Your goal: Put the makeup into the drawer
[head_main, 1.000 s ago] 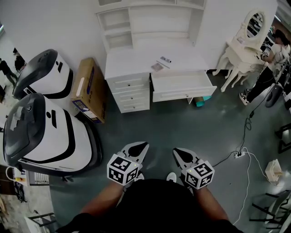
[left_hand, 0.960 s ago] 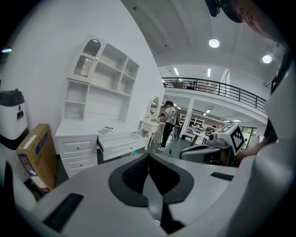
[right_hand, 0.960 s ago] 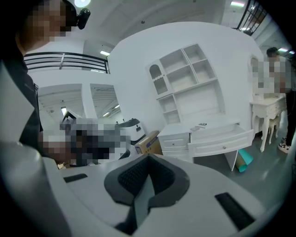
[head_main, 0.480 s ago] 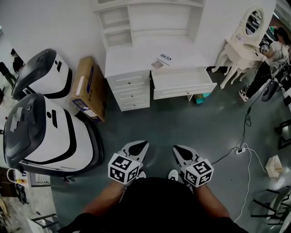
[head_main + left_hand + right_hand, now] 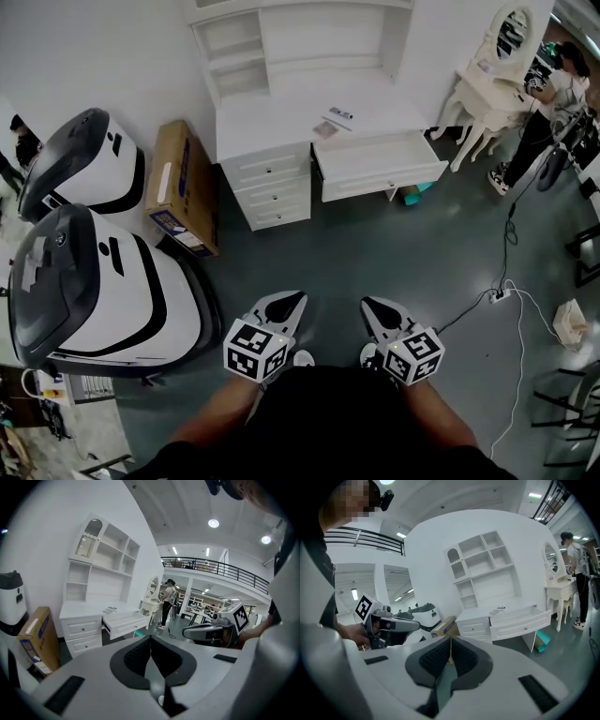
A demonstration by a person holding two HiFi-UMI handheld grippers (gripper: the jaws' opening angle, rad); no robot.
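I stand on the open floor well apart from the white dressing desk (image 5: 281, 117); this is the approach, with nothing picked up yet. My left gripper (image 5: 296, 298) is clenched, its pads pressed together with nothing between them; my right gripper (image 5: 368, 306) is clenched too and just as empty; both are held low in front of me, side by side, pointing toward the desk.

The makeup lies on the desktop: a small dark item (image 5: 340, 113) near the back, and a flat greyish piece (image 5: 324, 129) just in front of it; I cannot tell what kind either is from here. The drawer (image 5: 384, 178) directly below them stands pulled out, so I judge it needs no opening.

Next I must close the distance, skirting the cardboard box (image 5: 183, 187) leaning at the desk's left side; then part one gripper's jaws above the nearer piece before lowering onto it.
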